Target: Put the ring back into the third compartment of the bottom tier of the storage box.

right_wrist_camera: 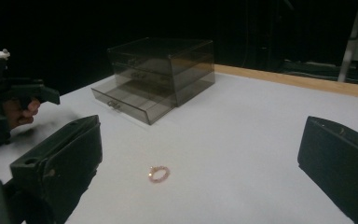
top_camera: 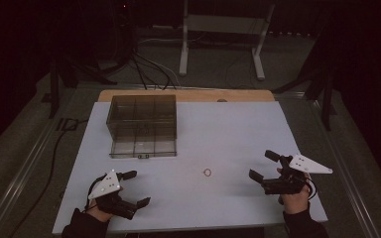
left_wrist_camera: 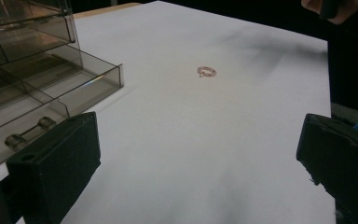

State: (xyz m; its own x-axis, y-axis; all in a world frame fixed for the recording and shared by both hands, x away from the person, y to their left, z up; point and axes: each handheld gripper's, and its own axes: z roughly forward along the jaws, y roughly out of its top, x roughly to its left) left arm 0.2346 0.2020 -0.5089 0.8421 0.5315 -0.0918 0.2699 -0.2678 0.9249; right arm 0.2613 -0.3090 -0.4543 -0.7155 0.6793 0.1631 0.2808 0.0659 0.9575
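Small pink ring (top_camera: 207, 172) lies flat on the white worktop (top_camera: 228, 129), approx midway btwn both grippers, touching neither. Left gripper (top_camera: 132, 189): jaws wide open, holding nothing, near front edge. Right gripper (top_camera: 261, 166): jaws wide open too, empty. Smoky clear drawer box (top_camera: 143, 125) sits at rear left, bottom drawer pulled out a bit.
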